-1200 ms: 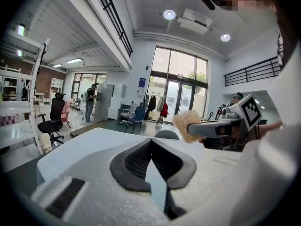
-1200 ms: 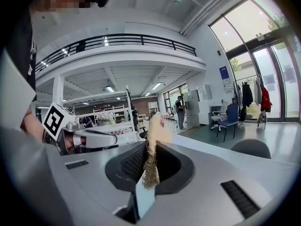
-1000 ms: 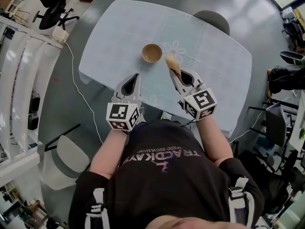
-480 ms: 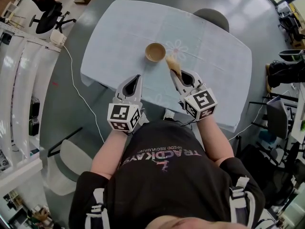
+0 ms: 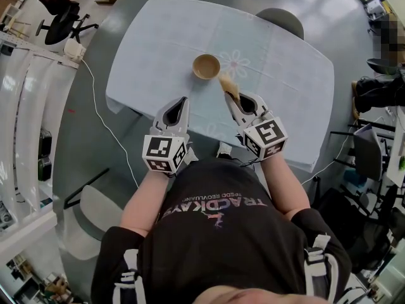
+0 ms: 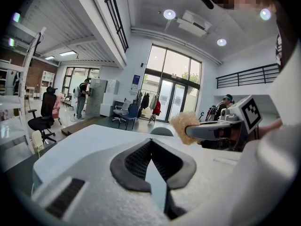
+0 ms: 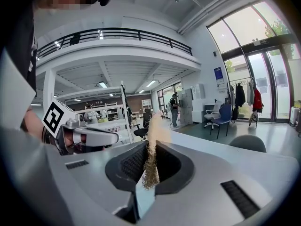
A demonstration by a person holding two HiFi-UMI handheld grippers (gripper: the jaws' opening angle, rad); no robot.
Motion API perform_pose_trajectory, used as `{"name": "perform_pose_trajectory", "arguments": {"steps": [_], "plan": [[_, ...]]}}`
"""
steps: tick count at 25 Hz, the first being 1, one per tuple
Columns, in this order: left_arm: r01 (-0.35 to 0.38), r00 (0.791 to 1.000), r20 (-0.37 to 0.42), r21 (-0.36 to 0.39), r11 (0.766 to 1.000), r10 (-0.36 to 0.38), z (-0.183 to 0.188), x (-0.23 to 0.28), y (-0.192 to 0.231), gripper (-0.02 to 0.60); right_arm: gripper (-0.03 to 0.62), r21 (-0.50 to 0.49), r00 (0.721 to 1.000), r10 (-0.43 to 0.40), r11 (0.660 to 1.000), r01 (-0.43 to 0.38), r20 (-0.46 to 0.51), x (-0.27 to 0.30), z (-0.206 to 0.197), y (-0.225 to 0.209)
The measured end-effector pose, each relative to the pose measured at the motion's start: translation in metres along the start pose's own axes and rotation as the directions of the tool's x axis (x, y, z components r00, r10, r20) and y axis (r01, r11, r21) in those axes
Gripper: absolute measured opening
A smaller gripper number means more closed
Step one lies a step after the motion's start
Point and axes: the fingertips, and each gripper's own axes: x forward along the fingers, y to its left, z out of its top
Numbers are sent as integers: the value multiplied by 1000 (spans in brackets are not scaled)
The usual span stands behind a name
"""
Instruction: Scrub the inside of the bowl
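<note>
A tan bowl [image 5: 206,66] stands upright on the pale blue table [image 5: 158,37], beyond both grippers. My right gripper [image 5: 229,94] is shut on a tan fibrous scrubber [image 5: 228,85], just right of and nearer than the bowl; the scrubber [image 7: 151,160] stands up between the jaws in the right gripper view. My left gripper [image 5: 181,102] is shut with nothing in it, nearer than the bowl and to its left. In the left gripper view the jaws [image 6: 149,142] meet at the tips, and the right gripper with the scrubber [image 6: 184,126] shows at the right.
A grey chair [image 5: 281,25] stands at the table's far side. A white cable [image 5: 104,109] runs along the floor left of the table. Office chairs [image 5: 60,11] and shelving stand at the far left, more gear at the right.
The bowl sits slightly further right in the head view than one second ago, from a small camera shift. Both grippers hold their places and stay shut.
</note>
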Motion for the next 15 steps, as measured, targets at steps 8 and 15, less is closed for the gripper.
{"name": "perform_pose_trajectory", "arguments": {"steps": [8,15], "plan": [[3,1000,-5,-7,1000,-3,-1,2,0,15,32,0,1000,-3,1000,3,-6,-2,-1,-1],[7,1000,-10,-9,1000,-8,-6,5,-1,15,32,0,1000,-4,1000,4,-9,-2,-4,-2]]}}
